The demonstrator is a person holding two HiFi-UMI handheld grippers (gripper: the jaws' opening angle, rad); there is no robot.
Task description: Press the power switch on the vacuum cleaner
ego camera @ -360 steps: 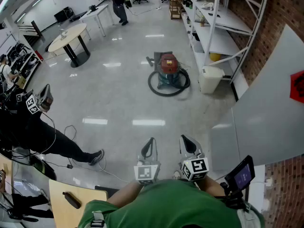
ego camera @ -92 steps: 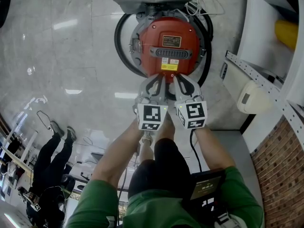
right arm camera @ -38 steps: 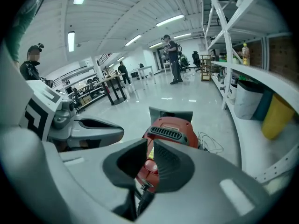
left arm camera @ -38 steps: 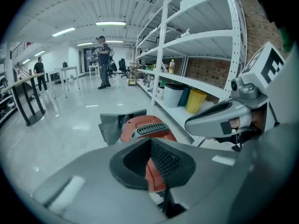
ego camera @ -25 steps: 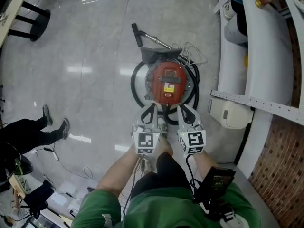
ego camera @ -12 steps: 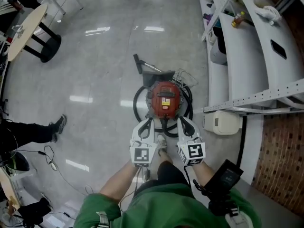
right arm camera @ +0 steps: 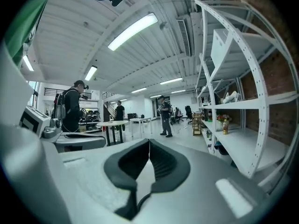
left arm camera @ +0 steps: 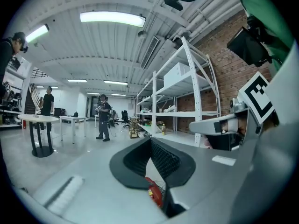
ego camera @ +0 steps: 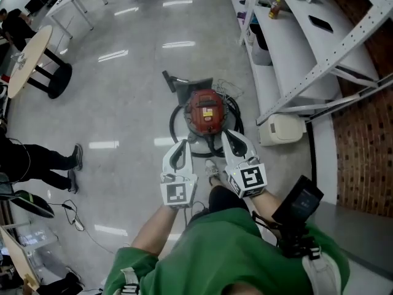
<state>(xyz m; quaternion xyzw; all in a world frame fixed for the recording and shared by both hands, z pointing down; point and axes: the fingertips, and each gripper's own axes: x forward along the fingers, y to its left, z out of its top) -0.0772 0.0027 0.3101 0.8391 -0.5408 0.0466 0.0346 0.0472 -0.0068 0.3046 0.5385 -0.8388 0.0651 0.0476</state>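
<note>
Now you are holding both tools side by side at the middle of the head view, level with each other. The left gripper [ego camera: 183, 142] has its jaws pressed together at the tips. Its own view shows the dark ribbed pads meeting at a point with nothing caught between them [left arm camera: 150, 139]. The right gripper [ego camera: 225, 133] is the same: jaws closed tip to tip and empty [right arm camera: 149, 142].

The vacuum cleaner [ego camera: 206, 112] stands on the pale glossy floor [ego camera: 123, 109], just above your two tools in the head view, in the upper middle of the frame. It has a round red top with a yellow label, and a black hose [ego camera: 177, 128] is coiled around its base. A grey floor nozzle [ego camera: 184, 85] lies just beyond it. The power switch is too small to pick out. Neither tool touches the machine. In the left gripper view, a sliver of its red body [left arm camera: 154, 193] shows low in the gap under the closed jaws.

White shelving [ego camera: 295, 48] fills the upper right of the head view, with a white box [ego camera: 279, 128] on the floor at its foot, near the vacuum cleaner. A round table [ego camera: 29, 51] stands at the upper left. A person's dark-trousered legs [ego camera: 37, 161] reach in from the left edge.
</note>
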